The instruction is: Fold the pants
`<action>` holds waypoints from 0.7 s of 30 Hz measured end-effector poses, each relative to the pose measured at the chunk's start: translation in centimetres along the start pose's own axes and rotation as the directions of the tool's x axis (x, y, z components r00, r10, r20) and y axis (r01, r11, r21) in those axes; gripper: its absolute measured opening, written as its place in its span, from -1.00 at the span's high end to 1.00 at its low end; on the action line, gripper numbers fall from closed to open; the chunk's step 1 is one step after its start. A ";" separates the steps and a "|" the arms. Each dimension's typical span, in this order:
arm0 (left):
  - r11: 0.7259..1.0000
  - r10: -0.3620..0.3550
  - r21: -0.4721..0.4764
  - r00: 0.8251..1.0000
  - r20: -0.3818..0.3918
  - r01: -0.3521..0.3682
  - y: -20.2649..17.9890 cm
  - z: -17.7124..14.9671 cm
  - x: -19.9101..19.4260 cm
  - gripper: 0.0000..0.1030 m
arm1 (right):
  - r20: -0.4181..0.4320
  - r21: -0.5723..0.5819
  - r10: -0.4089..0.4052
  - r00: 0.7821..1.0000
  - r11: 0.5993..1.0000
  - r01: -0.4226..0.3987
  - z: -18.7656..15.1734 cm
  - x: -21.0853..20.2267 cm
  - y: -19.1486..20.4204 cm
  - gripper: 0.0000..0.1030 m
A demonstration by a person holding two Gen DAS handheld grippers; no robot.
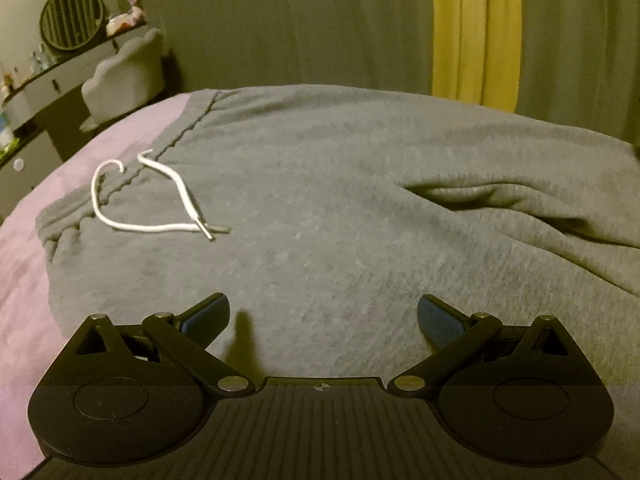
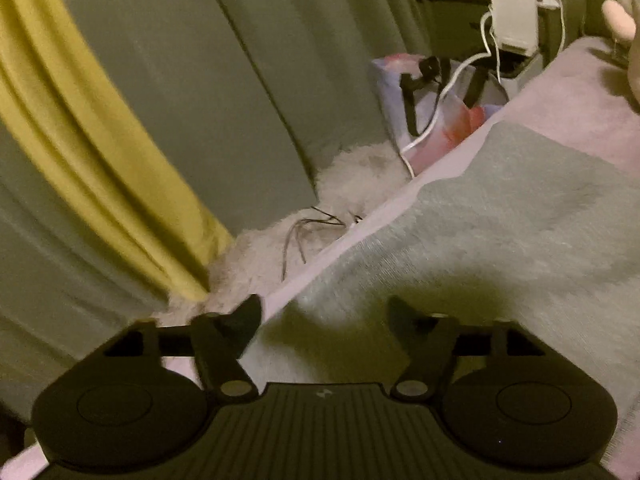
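The left gripper is spread wide and grips nothing, with the gray pants lying flat ahead of its jaws. The right gripper also gapes empty, pants ahead and rightward, bed beyond.

Grey pants with white drawstring lie on pink bedding; yellow-striped grey-green curtain upper right.

Pants: grey knit cloth, matt, slightly fuzzy. Drawstring: white woven cord. Bed cover: pink cloth, matt. Left gripper: matt black plastic, blue textured pads, shiny metal pivot pins. Rug: white, fluffy pile.
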State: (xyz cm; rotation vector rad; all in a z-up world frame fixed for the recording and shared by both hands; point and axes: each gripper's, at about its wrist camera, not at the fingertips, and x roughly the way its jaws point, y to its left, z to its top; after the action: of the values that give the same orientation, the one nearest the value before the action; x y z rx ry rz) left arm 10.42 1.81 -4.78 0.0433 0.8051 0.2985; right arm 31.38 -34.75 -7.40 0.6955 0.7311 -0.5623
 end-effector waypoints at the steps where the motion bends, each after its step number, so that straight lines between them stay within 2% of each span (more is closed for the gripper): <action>1: 1.000 -0.001 -0.001 1.000 -0.011 0.001 0.0 0.0 0.3 -1.00 | -0.012 0.003 -0.020 1.000 1.000 0.020 0.3 1.0 0.1 -0.45; 3: 1.000 -0.002 0.001 0.999 -0.034 0.002 -0.2 0.0 0.8 -1.00 | -0.026 0.000 -0.093 0.995 0.996 0.093 0.6 2.4 0.2 -0.45; 6: 1.000 -0.001 0.000 0.999 -0.035 0.001 -0.3 0.0 0.9 -1.00 | -0.021 -0.014 -0.142 0.990 0.990 0.142 1.4 3.7 -0.5 -0.45; 7: 1.000 0.004 0.007 0.999 -0.031 -0.004 -0.4 -0.1 0.9 -1.00 | -0.020 -0.029 -0.153 0.988 0.988 0.152 1.5 3.8 -0.5 -0.33; 8: 1.000 0.008 0.012 1.000 -0.028 -0.007 -0.5 -0.1 0.9 -1.00 | -0.015 -0.050 -0.164 0.986 0.985 0.163 1.6 3.7 -0.6 0.13; 9: 1.000 0.010 0.015 1.000 -0.026 -0.010 -0.5 -0.1 0.9 -1.00 | -0.010 -0.079 -0.178 0.984 0.981 0.176 1.7 3.7 -0.6 0.45; 10: 1.000 0.012 0.016 1.000 -0.026 -0.011 -0.6 -0.1 0.8 -1.00 | -0.010 -0.097 -0.156 0.988 0.983 0.154 1.6 3.4 -0.9 0.91; 12: 1.000 0.010 0.014 1.000 -0.027 -0.009 -0.5 -0.1 0.8 -1.00 | -0.033 -0.021 -0.048 0.998 0.999 0.048 1.8 2.2 -3.2 0.92; 15: 1.000 0.009 0.011 1.000 -0.025 -0.008 -0.5 -0.1 0.6 -1.00 | -0.014 0.068 0.093 0.996 0.993 -0.092 1.4 -1.0 -7.0 0.93; 18: 1.000 0.011 0.002 1.000 -0.020 -0.011 -0.3 0.0 0.3 -1.00 | 0.036 0.117 0.228 0.973 0.966 -0.231 -0.8 -6.9 -11.7 0.93; 21: 1.000 0.007 -0.013 1.000 0.001 -0.007 0.0 0.0 -0.2 -1.00 | 0.085 0.133 0.323 0.943 0.934 -0.332 -4.7 -14.6 -17.0 0.93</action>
State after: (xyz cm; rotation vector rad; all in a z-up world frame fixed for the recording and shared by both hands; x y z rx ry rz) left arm 10.25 1.75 -4.63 0.0338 0.8020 0.3104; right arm 8.97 -39.04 -5.27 0.9119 0.5045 -0.3303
